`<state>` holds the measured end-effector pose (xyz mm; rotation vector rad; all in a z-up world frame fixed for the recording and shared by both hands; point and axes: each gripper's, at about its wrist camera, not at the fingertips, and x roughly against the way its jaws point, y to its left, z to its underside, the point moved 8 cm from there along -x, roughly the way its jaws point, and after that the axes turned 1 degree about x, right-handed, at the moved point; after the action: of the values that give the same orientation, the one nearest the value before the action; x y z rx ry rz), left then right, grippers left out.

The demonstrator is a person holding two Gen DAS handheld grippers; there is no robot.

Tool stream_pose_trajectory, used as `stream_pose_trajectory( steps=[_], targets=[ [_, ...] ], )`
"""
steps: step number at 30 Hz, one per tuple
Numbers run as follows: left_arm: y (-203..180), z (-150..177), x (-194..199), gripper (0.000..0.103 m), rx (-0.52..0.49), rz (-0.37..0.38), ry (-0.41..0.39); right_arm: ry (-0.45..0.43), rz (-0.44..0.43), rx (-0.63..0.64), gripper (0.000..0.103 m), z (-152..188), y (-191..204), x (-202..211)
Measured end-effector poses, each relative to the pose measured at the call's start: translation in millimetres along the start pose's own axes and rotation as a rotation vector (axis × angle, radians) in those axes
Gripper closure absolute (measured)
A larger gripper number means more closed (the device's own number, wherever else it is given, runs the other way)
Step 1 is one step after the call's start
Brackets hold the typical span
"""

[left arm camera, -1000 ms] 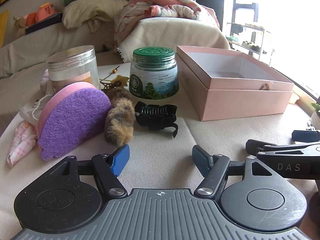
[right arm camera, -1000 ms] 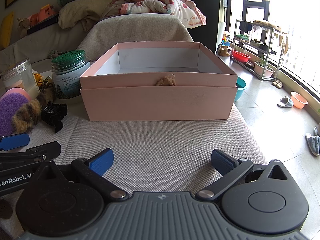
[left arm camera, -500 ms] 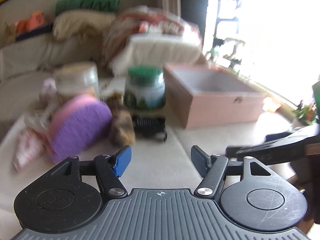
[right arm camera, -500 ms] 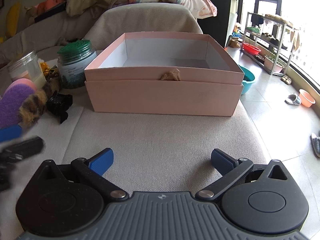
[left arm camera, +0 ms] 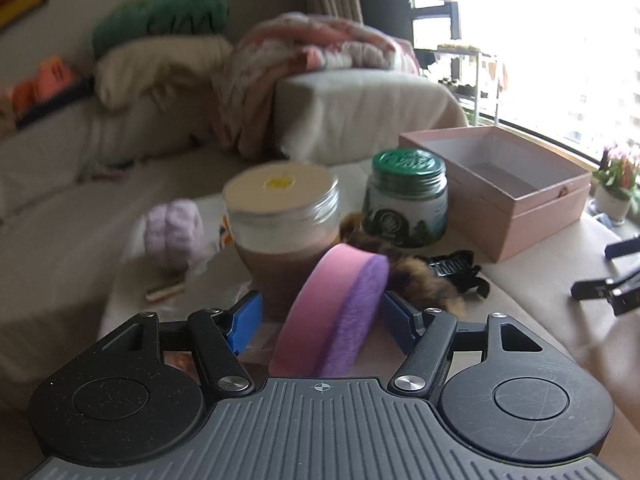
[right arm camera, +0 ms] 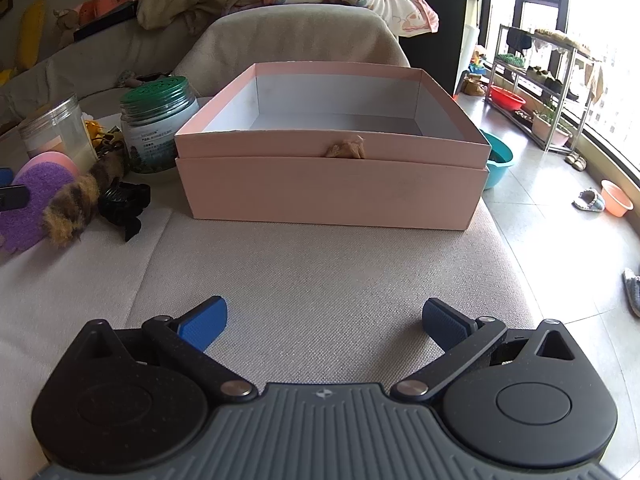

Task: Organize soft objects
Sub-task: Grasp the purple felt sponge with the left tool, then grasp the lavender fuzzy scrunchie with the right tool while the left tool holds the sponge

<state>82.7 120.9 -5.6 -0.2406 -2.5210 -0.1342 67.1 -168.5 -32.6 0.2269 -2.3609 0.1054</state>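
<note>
The green-lidded jar had a label with tiny writing and a tree picture, but the words were too small to read. The clear jar had a yellow dot on its pale lid, and nothing on it could be read.

The left gripper had its jaws wide apart. The pink and purple sponge stood on its edge between them, tilted. Its purple side was right beside the right blue pad, but I could not tell if they touched. The left pad was apart from the pink side.

A furry brown tail and a black hair clip lay just behind the sponge.

The right gripper hung over the beige cloth, jaws wide apart and holding nothing. The open pink box sat in front of it.
</note>
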Motion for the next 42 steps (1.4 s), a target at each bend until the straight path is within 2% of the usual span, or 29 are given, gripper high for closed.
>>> stream_pose_trajectory(
  steps=[4, 6, 7, 8, 10, 13, 16, 19, 22, 23, 24, 27, 31, 33, 36, 39, 42],
  targets=[
    [4.6, 11.4, -7.5, 0.033, 0.029, 0.053, 0.022, -0.001, -0.021, 0.017, 0.000, 0.9, 2.4, 2.7],
    [0.6, 13.6, -9.3, 0.034, 0.034, 0.088, 0.022, 0.000, -0.054, 0.044, 0.004, 1.7, 8.5, 5.5],
    [-1.3, 15.1, -8.8, 0.041, 0.030, 0.101, 0.020, -0.003, -0.069, 0.067, 0.007, 1.5, 13.2, 7.5],
    [-1.9, 15.8, -5.6, 0.058, 0.018, 0.094, -0.001, -0.011, -0.074, 0.091, 0.008, 0.5, 18.5, 10.4],
    [-1.4, 15.6, 6.7, 0.061, 0.011, 0.092, -0.037, -0.046, -0.081, 0.134, 0.008, -4.5, 32.1, 19.9],
    [1.9, 18.4, 32.1, 0.068, 0.058, 0.123, -0.086, -0.132, -0.109, 0.200, 0.008, -19.7, 59.1, 40.1],
    [17.8, 23.9, 64.4, 0.068, 0.101, 0.078, -0.137, -0.207, -0.165, 0.277, 0.009, -37.4, 97.1, 57.0],
    [56.4, 27.0, 100.1, 0.068, 0.205, 0.019, -0.208, -0.236, -0.264, 0.348, 0.014, -50.7, 145.8, 65.8],
    [105.9, 30.7, 128.7, 0.068, 0.305, -0.084, -0.272, -0.242, -0.365, 0.422, 0.027, -59.0, 201.9, 69.4],
    [121.8, 33.2, 134.4, 0.068, 0.329, -0.120, -0.282, -0.238, -0.398, 0.437, 0.038, -60.7, 219.5, 69.2],
    [133.8, 35.9, 137.5, 0.068, 0.351, -0.147, -0.281, -0.227, -0.429, 0.444, 0.046, -62.4, 237.1, 67.9],
    [161.4, 47.5, 139.1, 0.068, 0.421, -0.174, -0.265, -0.179, -0.514, 0.462, 0.047, -62.4, 287.1, 58.9],
    [180.0, 61.1, 128.4, 0.068, 0.508, -0.150, -0.214, -0.126, -0.502, 0.542, 0.047, -58.8, 334.3, 37.2],
    [189.1, 66.8, 124.2, 0.068, 0.542, -0.137, -0.190, -0.115, -0.487, 0.579, 0.047, -68.0, 350.8, 36.6],
    [204.9, 70.9, 122.0, 0.068, 0.581, -0.124, -0.170, -0.090, -0.474, 0.563, 0.045, -113.4, 365.9, 41.2],
    [210.7, 78.5, 123.0, 0.068, 0.616, -0.094, -0.163, 0.086, -0.374, 0.483, 0.032, -174.3, 381.1, 12.1],
    [215.2, 75.2, 116.7, 0.068, 0.634, -0.082, -0.148, 0.259, -0.322, 0.361, 0.032, -223.1, 397.9, -33.6]
  ],
)
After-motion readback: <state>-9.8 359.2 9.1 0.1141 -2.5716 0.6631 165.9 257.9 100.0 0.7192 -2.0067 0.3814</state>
